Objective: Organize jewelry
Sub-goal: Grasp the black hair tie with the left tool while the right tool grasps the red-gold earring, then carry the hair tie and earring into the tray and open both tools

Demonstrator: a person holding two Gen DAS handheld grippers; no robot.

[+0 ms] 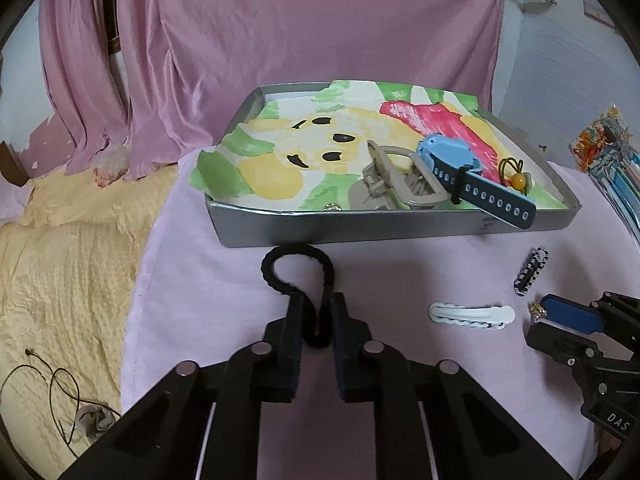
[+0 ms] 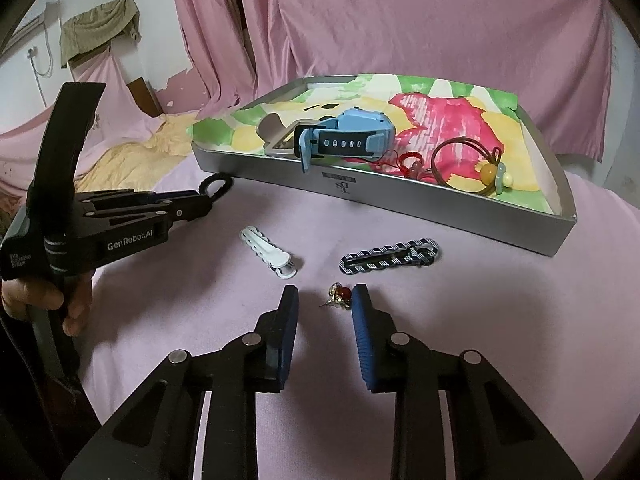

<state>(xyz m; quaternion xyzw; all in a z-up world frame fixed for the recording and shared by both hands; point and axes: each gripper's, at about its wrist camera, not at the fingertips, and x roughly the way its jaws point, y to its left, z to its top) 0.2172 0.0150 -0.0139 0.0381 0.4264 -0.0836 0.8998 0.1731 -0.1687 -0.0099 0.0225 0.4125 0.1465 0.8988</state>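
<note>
Task status: partly complete. The shallow grey cardboard tray [image 2: 400, 196], lined with a painted paper sheet, already holds a light-blue wristwatch with a dark perforated strap [image 2: 344, 136], a beige claw hair clip [image 1: 394, 184], a brown elastic hair tie with yellow beads [image 2: 486, 170] and a red cord bracelet [image 2: 400, 160].

My left gripper [image 1: 316, 308] is clamped on a black twisted hair-tie loop [image 1: 298, 268], held just in front of the tray wall, not yet inside.

My right gripper [image 2: 324, 300] stands with its jaws apart, straddling a small gold earring with a red stone [image 2: 340, 295] on the pink cloth; I judge this the next pick.

Left outside the tray: a white scalloped snap clip [image 2: 268, 252] and a blue-and-white striped snap clip [image 2: 388, 260].
</note>
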